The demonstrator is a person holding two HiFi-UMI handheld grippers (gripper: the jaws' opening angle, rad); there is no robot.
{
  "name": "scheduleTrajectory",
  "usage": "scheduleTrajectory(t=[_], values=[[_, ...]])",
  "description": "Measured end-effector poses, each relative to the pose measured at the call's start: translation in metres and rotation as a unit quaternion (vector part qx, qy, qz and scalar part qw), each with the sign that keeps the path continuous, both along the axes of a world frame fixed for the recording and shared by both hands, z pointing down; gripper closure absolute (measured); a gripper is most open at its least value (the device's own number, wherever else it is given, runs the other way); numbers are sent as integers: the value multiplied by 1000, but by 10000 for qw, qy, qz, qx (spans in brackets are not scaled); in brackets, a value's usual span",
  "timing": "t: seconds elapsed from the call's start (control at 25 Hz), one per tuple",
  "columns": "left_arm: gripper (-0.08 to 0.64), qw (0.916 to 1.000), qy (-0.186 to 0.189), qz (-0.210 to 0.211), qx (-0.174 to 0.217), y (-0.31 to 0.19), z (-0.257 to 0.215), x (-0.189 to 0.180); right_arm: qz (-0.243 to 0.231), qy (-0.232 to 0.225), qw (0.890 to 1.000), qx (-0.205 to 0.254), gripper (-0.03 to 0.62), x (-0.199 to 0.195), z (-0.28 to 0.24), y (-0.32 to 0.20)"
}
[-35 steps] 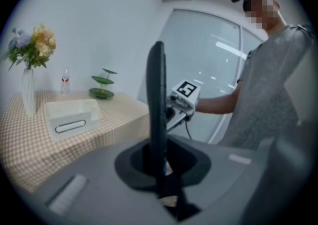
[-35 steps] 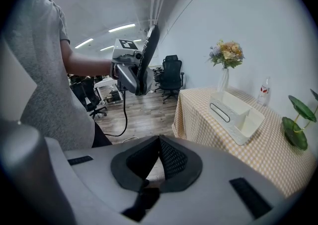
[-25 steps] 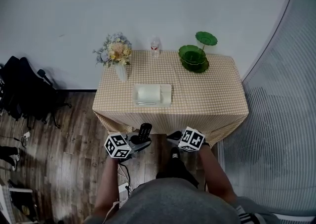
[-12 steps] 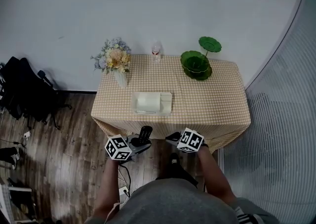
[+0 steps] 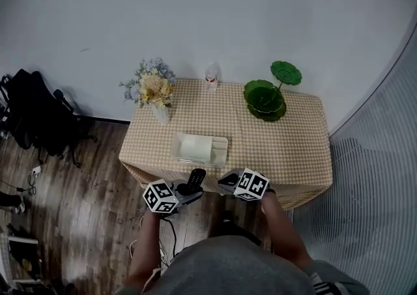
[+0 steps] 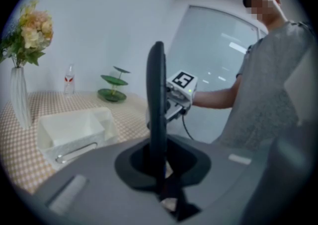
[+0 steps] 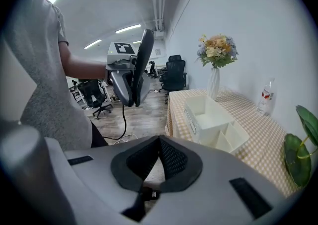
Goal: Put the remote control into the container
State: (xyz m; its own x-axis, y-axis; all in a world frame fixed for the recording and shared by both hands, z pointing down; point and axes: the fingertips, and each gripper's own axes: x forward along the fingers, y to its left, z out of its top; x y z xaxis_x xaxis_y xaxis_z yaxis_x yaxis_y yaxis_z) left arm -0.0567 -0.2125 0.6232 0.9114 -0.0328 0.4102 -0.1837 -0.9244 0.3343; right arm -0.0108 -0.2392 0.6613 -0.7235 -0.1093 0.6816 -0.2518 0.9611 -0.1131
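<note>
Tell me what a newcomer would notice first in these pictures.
The black remote control sticks up, clamped in the left gripper, just short of the table. The white container sits near the table's front edge, with a flower vase at the far left corner and green leaf dishes at the far right.

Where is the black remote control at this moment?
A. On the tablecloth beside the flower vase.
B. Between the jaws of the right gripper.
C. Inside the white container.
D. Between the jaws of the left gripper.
D: the left gripper view shows the remote control standing upright, clamped in the left gripper, while the right gripper has its jaws shut on nothing.
</note>
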Motion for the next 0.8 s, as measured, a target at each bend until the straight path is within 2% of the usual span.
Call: scheduleTrajectory(t=[0.8], values=[[522, 9982, -207, -556, -39, -69, -8, 33, -501, -138, 9986, -5, 575, 35, -13, -76]])
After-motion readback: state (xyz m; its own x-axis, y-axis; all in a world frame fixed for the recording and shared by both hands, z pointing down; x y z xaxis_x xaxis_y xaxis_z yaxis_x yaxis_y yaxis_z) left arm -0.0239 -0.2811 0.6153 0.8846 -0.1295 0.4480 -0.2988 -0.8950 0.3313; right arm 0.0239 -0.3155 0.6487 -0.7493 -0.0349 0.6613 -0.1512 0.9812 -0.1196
